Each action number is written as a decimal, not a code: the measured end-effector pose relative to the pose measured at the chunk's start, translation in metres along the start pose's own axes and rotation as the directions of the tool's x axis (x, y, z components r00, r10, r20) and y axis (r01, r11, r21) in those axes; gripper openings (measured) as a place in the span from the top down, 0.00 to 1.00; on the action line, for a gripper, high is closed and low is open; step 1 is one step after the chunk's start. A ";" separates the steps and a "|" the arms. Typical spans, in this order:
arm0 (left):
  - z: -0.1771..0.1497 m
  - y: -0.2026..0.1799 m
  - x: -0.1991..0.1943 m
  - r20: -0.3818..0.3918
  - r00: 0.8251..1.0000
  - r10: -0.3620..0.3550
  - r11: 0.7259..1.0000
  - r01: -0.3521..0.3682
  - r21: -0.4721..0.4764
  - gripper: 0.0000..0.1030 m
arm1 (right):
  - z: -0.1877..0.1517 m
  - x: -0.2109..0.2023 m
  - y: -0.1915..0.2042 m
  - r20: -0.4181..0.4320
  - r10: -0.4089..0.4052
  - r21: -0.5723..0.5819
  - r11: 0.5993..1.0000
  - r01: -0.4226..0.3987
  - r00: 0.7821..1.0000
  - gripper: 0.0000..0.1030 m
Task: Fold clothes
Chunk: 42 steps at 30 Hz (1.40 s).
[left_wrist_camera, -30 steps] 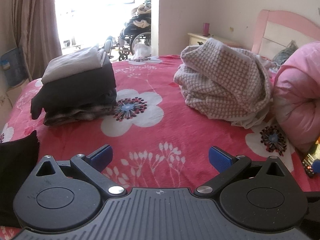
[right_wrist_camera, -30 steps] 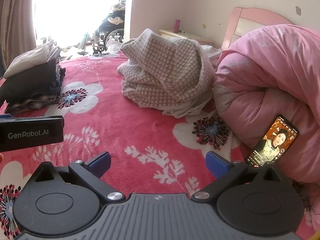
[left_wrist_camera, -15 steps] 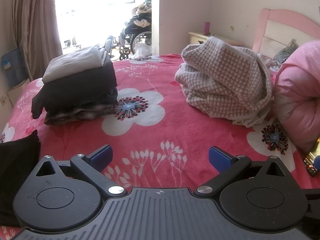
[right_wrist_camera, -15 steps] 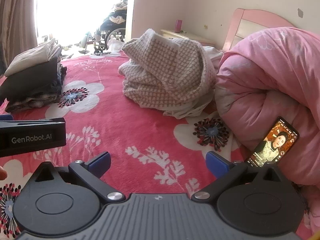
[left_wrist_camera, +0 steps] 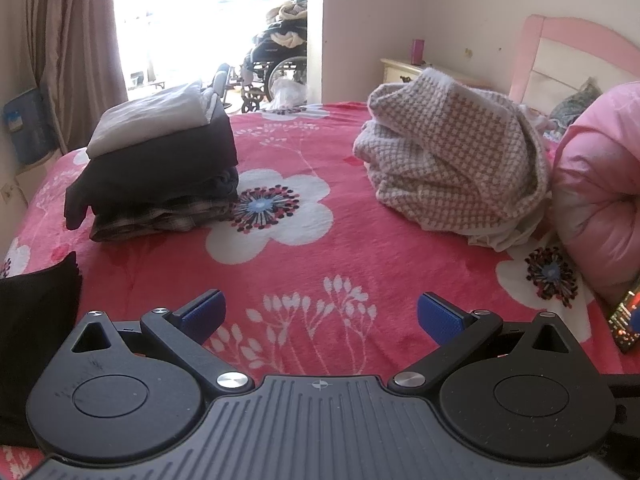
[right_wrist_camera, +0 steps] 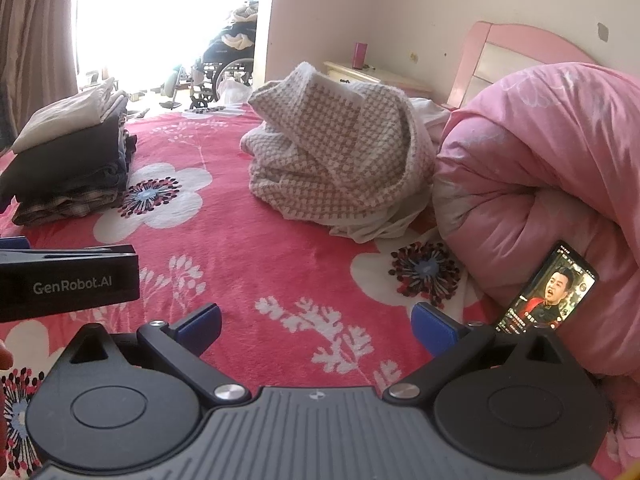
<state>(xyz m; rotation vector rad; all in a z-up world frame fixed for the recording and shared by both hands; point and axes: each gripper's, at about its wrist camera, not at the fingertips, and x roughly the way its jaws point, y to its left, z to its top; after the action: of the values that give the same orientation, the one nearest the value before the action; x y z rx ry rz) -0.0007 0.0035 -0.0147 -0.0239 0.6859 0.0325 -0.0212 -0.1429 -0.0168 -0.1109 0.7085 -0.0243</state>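
Note:
A crumpled pink-and-white checked garment [left_wrist_camera: 452,164] [right_wrist_camera: 340,160] lies in a heap on the red flowered bed, well ahead of both grippers. A stack of folded clothes [left_wrist_camera: 156,168] [right_wrist_camera: 68,168], white on top and dark below, sits at the left. My left gripper [left_wrist_camera: 318,316] is open with nothing between its blue pads, low over the bedspread. Over the bedspread too, my right gripper [right_wrist_camera: 316,324] is open and holds nothing. The left gripper's black body [right_wrist_camera: 68,280] shows at the left of the right wrist view. A dark cloth [left_wrist_camera: 36,320] lies at the near left.
A rolled pink quilt [right_wrist_camera: 540,200] fills the right side, with a lit phone [right_wrist_camera: 548,292] leaning against it. The pink headboard [left_wrist_camera: 576,52] and a nightstand [left_wrist_camera: 408,68] with a pink cup stand behind. A wheelchair [left_wrist_camera: 276,60] stands past the bed by the bright window.
Both grippers have drifted slightly and stay open; the left gripper's body sits a little further right in the right wrist view. The clothes have not moved.

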 end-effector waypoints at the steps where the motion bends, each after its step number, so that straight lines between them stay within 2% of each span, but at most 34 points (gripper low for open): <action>1: 0.000 0.000 0.000 0.000 1.000 0.000 1.000 0.000 0.001 0.00 | 0.000 0.000 0.000 0.000 0.000 0.001 1.000 0.000 1.000 0.00; 24: -0.002 0.002 0.006 -0.002 1.000 0.023 1.000 -0.023 0.010 0.00 | -0.003 0.008 0.002 -0.004 0.015 0.005 1.000 -0.014 1.000 0.00; 36: 0.001 -0.003 0.049 0.026 0.999 0.039 0.996 -0.041 0.080 0.00 | 0.006 0.039 -0.009 0.035 0.057 -0.005 0.998 -0.057 0.998 0.00; 42: 0.017 -0.013 0.082 0.067 0.998 -0.005 0.995 -0.002 0.097 0.00 | 0.015 0.061 -0.021 0.104 0.082 -0.047 0.996 -0.078 0.991 0.00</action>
<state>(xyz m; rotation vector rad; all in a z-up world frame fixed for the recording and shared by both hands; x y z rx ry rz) 0.0741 -0.0072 -0.0535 0.0701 0.6195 -0.0017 0.0353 -0.1656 -0.0424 -0.1234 0.6072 0.0732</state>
